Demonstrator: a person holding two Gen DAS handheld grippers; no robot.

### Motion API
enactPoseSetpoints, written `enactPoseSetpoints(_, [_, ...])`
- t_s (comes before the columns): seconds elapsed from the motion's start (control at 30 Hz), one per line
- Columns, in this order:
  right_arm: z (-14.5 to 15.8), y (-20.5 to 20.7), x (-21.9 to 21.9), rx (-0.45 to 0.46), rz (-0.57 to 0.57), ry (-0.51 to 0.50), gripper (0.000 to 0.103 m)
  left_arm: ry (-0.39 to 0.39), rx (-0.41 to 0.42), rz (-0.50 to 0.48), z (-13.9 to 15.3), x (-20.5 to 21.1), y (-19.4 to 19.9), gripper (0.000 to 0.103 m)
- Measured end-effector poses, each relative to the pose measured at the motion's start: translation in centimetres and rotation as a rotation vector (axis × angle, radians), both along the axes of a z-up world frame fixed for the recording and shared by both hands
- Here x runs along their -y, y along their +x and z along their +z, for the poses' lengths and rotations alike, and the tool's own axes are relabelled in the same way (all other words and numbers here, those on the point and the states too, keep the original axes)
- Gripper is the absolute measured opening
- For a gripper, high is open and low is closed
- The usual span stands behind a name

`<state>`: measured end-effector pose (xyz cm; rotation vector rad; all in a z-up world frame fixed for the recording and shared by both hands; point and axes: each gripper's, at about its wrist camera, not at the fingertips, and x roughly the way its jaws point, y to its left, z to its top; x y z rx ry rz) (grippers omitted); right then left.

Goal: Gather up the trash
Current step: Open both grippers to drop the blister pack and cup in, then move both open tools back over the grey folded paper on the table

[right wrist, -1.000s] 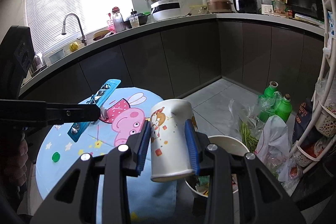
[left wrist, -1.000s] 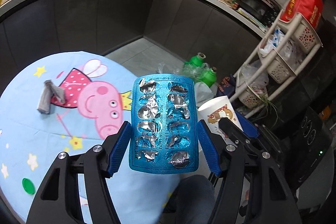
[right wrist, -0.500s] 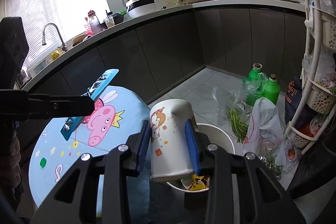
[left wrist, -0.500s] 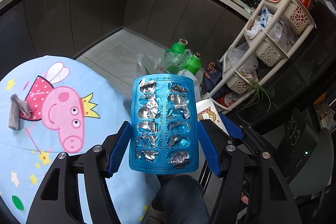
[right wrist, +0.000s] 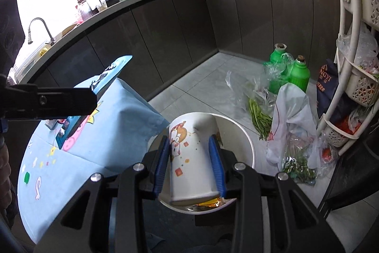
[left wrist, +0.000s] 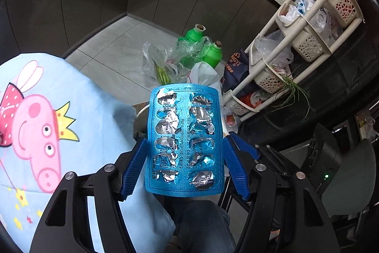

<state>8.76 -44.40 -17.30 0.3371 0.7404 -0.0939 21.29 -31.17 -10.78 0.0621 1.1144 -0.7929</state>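
The right gripper (right wrist: pixel 190 164) pinches one white printed paper cup (right wrist: pixel 191 158) over one round metal bin (right wrist: pixel 246 146); the left gripper (left wrist: pixel 183 165) clamps one blue emptied blister pack (left wrist: pixel 184 141) beside the cartoon-print blue cloth (left wrist: pixel 78 96). Farther, on grey floor tiles (right wrist: pixel 213 72), stand two green bottles (right wrist: pixel 299 71).

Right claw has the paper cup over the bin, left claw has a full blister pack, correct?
Not quite: the blister pack in the left claw is used up, its foil pockets torn open, as the left wrist view shows. The right claw does hold the paper cup over the bin.
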Motion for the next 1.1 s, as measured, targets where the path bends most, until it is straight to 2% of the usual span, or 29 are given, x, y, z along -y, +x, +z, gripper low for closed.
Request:
enactPoseSetpoints(0.13, [-2.0,1.2,0.2,-0.016,0.009,-0.009,0.037,0.011,-0.006,-0.009,-1.4,1.0,0.8,0.063])
enactPoseSetpoints(0.17, [-2.6,1.5,0.2,-0.016,0.019,-0.018,0.054,0.012,0.0,-0.004,-1.6,1.1,0.9,0.07])
enactPoseSetpoints(0.2, [-3.4,1.8,0.0,-0.029,0.03,-0.042,0.079,0.014,0.008,0.001,-1.8,1.3,0.9,0.078])
enactPoseSetpoints(0.23, [-4.0,1.9,-0.2,-0.051,0.036,-0.07,0.082,0.016,0.024,0.013,-2.0,1.2,1.1,0.093])
enactPoseSetpoints(0.33, [-5.0,1.8,-0.8,-0.082,0.077,-0.105,0.088,0.013,0.06,0.043,-2.1,0.6,1.3,0.094])
enactPoseSetpoints(0.4, [-5.3,1.4,-0.8,-0.08,0.089,-0.1,0.098,0.013,0.051,0.062,-2.2,0.2,1.6,0.094])
enactPoseSetpoints(0.63, [-4.4,0.5,-0.8,-0.08,0.083,-0.08,0.099,-0.009,0.026,0.108,-1.4,-1.4,1.9,0.094])
enactPoseSetpoints(0.87, [-0.6,-0.5,-1.9,-0.029,0.091,-0.083,0.099,-0.019,0.079,0.156,1.6,-4.2,0.1,0.094])
enactPoseSetpoints(1.1, [5.1,-1.8,-4.8,0.065,0.114,-0.115,0.099,0.002,0.129,0.247,5.5,-9.3,-2.7,0.094])
